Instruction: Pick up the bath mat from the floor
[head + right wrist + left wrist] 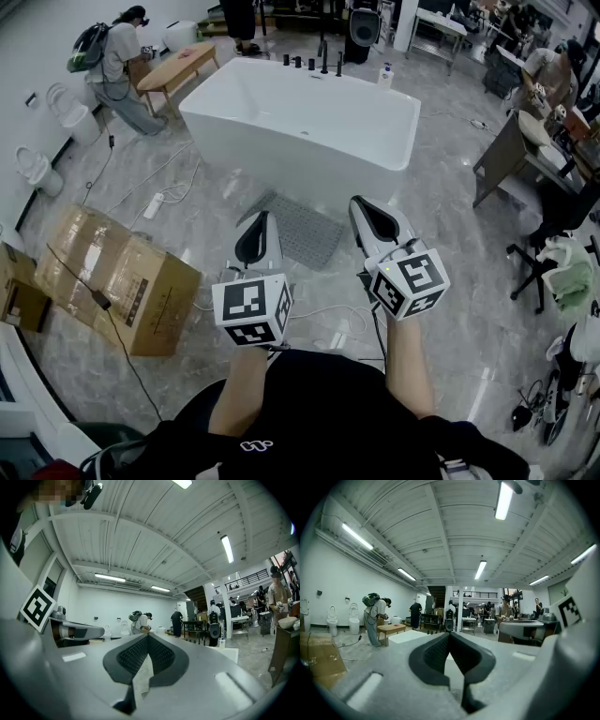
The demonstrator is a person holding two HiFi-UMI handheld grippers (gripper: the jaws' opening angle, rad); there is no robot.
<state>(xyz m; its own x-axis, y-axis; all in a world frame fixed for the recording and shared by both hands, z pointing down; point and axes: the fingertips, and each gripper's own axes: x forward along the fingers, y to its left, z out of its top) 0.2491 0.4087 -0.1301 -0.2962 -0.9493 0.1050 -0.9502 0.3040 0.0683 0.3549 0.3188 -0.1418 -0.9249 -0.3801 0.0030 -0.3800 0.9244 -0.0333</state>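
Observation:
The grey bath mat (305,230) lies flat on the marble floor in front of the white bathtub (300,127). Both grippers are held up over the floor on the near side of the mat. My left gripper (262,217) is shut with nothing in it, and its tip overlaps the mat's left edge in the head view. My right gripper (357,202) is also shut and empty, at the mat's right edge. In the left gripper view the left gripper (449,633) points level across the room, as does the right gripper (148,635) in its own view. The mat shows in neither gripper view.
Cardboard boxes (112,277) sit on the floor at left, with a power strip (153,204) and cables beyond them. A white cable (328,314) runs under the grippers. An office chair (544,253) and tables stand at right. A person (117,61) bends over a bench at back left.

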